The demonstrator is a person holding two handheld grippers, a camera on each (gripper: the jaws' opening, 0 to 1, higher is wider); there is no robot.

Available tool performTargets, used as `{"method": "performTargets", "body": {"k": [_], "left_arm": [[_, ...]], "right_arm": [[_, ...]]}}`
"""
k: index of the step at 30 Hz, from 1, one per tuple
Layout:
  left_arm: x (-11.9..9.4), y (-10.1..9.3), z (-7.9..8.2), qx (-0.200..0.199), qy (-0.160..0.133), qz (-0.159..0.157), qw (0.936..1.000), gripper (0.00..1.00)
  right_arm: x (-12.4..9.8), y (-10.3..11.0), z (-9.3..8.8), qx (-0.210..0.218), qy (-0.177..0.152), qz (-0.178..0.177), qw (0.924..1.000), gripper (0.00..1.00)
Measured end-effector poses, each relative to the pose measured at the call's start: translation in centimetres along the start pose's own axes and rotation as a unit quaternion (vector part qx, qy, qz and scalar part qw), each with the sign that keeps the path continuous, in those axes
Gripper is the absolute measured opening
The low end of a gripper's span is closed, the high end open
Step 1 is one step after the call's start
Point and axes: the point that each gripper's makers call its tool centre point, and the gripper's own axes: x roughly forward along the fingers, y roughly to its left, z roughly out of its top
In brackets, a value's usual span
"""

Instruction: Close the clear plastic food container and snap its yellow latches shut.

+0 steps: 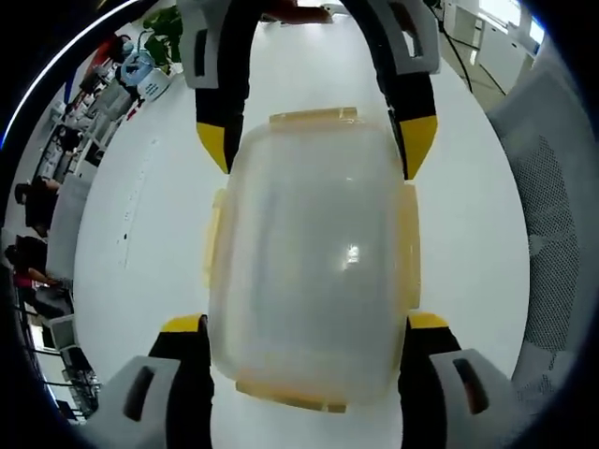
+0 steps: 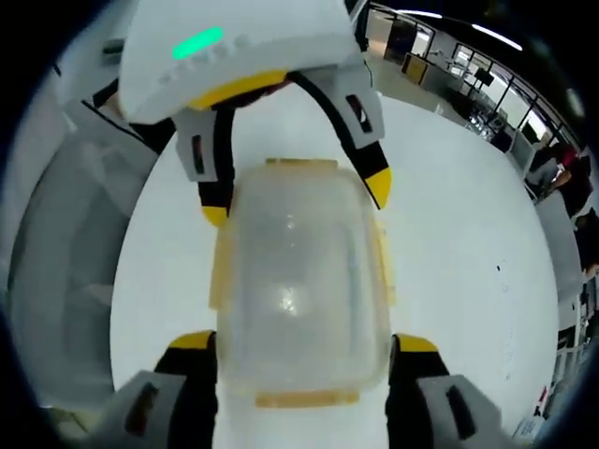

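The clear plastic food container [image 1: 314,253] lies on the white table [image 1: 140,234] with its lid on. Yellow latches show at its far end [image 1: 314,116], near end [image 1: 290,400] and both long sides; the end latches stick outward. My left gripper [image 1: 305,323] straddles the near end, its yellow fingertips [image 1: 182,325] against the container's sides. My right gripper [image 1: 314,142] comes in from the top and clasps the far end. In the right gripper view the container [image 2: 299,281] sits between my right gripper [image 2: 302,341] and the left gripper [image 2: 296,200] opposite.
A grey mesh chair [image 1: 552,234] stands beside the table, also seen as the chair [image 2: 65,243] in the right gripper view. Office desks with seated people [image 1: 37,262] lie beyond the table's edge. Bare white table [image 2: 468,243] surrounds the container.
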Motion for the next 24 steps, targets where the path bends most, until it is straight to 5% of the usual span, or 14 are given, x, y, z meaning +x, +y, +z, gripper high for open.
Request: {"method": "performTargets", "body": {"k": [24], "left_arm": [[0.4,2.4,-0.9,-0.014,-0.001,0.003,0.9999,0.82]], "right_arm": [[0.6,-2.4,1.1,-0.008,-0.007,0.001,0.9999,0.74]]}}
